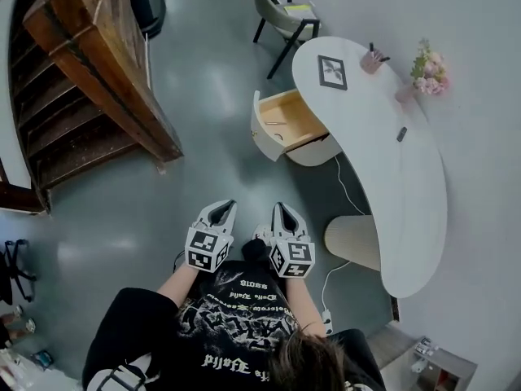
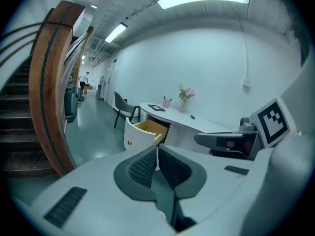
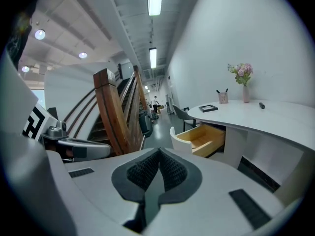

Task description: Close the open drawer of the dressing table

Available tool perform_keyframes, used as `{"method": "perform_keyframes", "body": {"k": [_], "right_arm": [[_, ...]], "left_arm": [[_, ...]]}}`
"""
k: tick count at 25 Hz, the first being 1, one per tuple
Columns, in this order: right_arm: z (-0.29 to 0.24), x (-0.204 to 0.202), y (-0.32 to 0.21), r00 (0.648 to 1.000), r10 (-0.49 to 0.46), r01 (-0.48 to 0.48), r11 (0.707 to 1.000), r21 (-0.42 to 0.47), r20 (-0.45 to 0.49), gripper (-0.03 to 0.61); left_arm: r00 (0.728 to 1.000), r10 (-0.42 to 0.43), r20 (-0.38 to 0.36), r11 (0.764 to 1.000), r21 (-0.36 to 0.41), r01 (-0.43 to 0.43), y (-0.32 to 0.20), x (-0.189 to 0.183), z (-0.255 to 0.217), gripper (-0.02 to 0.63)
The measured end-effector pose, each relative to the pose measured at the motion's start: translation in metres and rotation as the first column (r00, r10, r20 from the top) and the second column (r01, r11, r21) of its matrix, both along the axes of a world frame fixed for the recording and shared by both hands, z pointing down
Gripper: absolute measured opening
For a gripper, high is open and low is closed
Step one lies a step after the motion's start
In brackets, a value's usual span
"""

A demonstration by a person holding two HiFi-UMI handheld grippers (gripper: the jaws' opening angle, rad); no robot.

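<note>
Now I hold the white left gripper (image 1: pixel 221 208) and white right gripper (image 1: pixel 285 210) side by side, tilted slightly down, jaws pinched together, empty. The white-fronted wooden drawer (image 1: pixel 286 120) stands open, seemingly well ahead.

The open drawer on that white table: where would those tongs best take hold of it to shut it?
Likely its curved white front panel, by the small knob, approached from the floor side facing it. The drawer juts straight out of the dressing table, so pressing the front should slide it in.
</note>
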State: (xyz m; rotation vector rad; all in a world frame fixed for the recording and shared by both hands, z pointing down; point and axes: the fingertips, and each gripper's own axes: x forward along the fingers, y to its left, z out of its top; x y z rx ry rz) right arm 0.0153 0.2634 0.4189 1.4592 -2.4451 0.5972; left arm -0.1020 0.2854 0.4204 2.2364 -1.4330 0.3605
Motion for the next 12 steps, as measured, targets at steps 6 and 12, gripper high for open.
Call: {"method": "perform_keyframes", "body": {"k": [6, 12], "right_arm": [[0.001, 0.011, -0.044, 0.995, -0.091, 0.092, 0.996, -0.011, 0.030, 0.026], [0.005, 0.025, -0.074, 0.983, -0.175, 0.176, 0.984, -0.015, 0.049, 0.026]], "left_arm": [[0.999, -0.047, 0.011, 0.999, -0.013, 0.047, -0.036, 0.016, 0.002, 0.029], [0.994, -0.109, 0.014, 0.994, -0.025, 0.109, -0.059, 0.036, 0.009, 0.029]]}}
